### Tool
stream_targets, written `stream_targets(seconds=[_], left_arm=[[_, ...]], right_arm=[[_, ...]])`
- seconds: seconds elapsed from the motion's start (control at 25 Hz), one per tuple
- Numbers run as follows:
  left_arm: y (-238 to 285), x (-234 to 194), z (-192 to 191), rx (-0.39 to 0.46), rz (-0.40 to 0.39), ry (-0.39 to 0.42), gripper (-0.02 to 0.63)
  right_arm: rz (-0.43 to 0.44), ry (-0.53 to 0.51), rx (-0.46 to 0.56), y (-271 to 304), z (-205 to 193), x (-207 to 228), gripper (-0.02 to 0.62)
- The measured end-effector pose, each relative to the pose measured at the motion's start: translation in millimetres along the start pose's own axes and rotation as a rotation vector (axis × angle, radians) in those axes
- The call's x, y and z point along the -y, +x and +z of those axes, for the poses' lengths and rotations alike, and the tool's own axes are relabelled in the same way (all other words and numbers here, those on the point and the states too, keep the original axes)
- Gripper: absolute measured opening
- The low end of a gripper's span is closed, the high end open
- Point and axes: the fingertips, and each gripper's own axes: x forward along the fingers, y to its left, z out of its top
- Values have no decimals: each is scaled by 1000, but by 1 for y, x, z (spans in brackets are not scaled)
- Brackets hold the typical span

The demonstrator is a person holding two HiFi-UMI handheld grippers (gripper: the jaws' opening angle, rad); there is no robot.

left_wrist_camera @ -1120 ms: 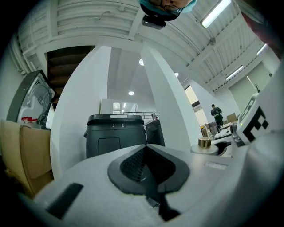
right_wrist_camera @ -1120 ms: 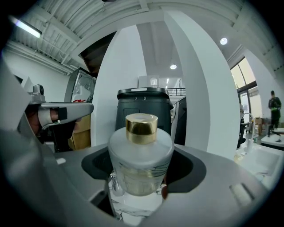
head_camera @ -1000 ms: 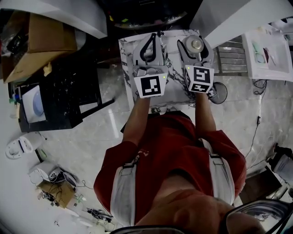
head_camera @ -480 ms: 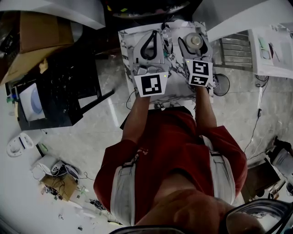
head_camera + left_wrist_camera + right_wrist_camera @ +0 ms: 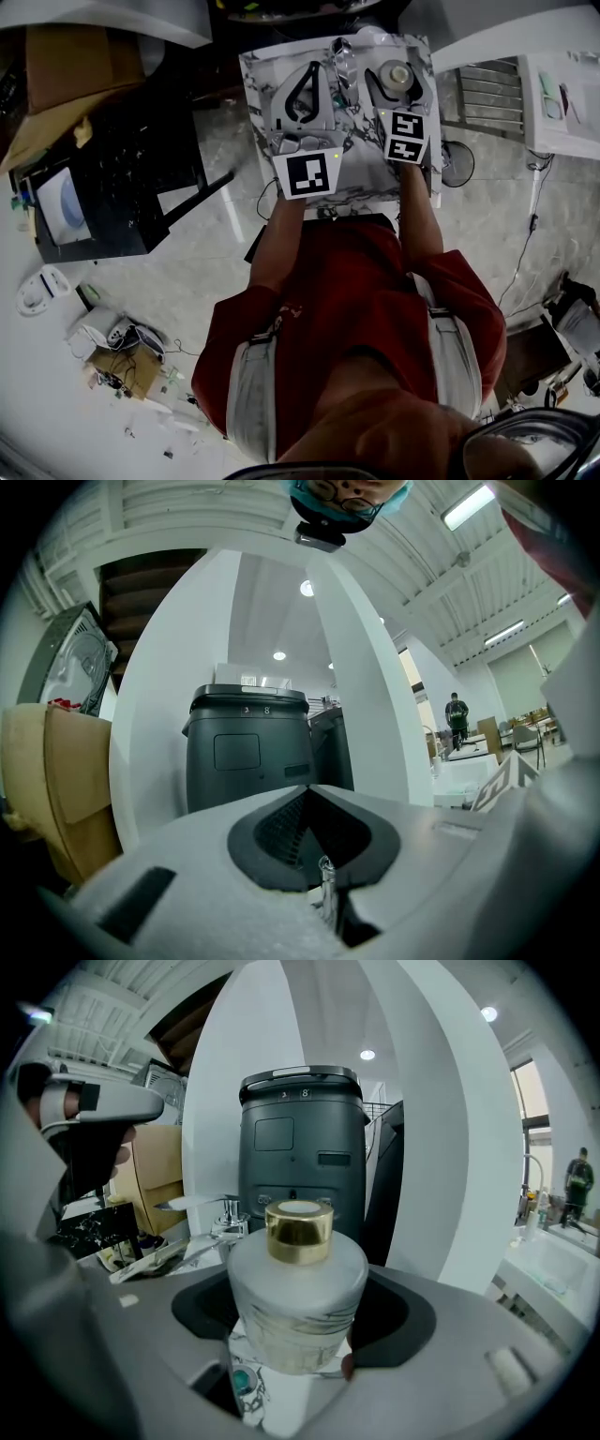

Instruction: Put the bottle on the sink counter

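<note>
Veiny marble counter (image 5: 267, 89), glossy tile floor (image 5: 187, 272). Right gripper (image 5: 300, 1283) squeezes a frosted, gold-capped bottle (image 5: 298, 1312); left gripper (image 5: 307, 789) is pinched closed, empty.

The head view looks steeply down past the person (image 5: 347, 309) onto the marbled surface (image 5: 361, 187) at 12 o'clock. Both gripper views sit close behind their fingers (image 5: 187, 883) (image 5: 450, 1363), sharing the dark grey bin (image 5: 248, 752) (image 5: 300, 1138) ahead.

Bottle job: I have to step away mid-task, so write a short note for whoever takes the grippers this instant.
Left gripper: shut, empty, above the marble sink counter.
Right gripper: shut on the frosted bottle, gold cap up, over the counter near the faucet.
Done: bottle gripped and brought to the counter.
Left: set it down, open the jaws, back away. Whether its base touches yet, I cannot tell.
</note>
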Motion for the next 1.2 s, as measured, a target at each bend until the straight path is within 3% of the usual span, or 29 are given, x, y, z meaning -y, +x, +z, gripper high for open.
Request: stream_targets(seconds=[1.2], left_arm=[[18,-13,-39,-81,18,-22,-6]], right_arm=[[-6,29,-131,60,-69,7,336]])
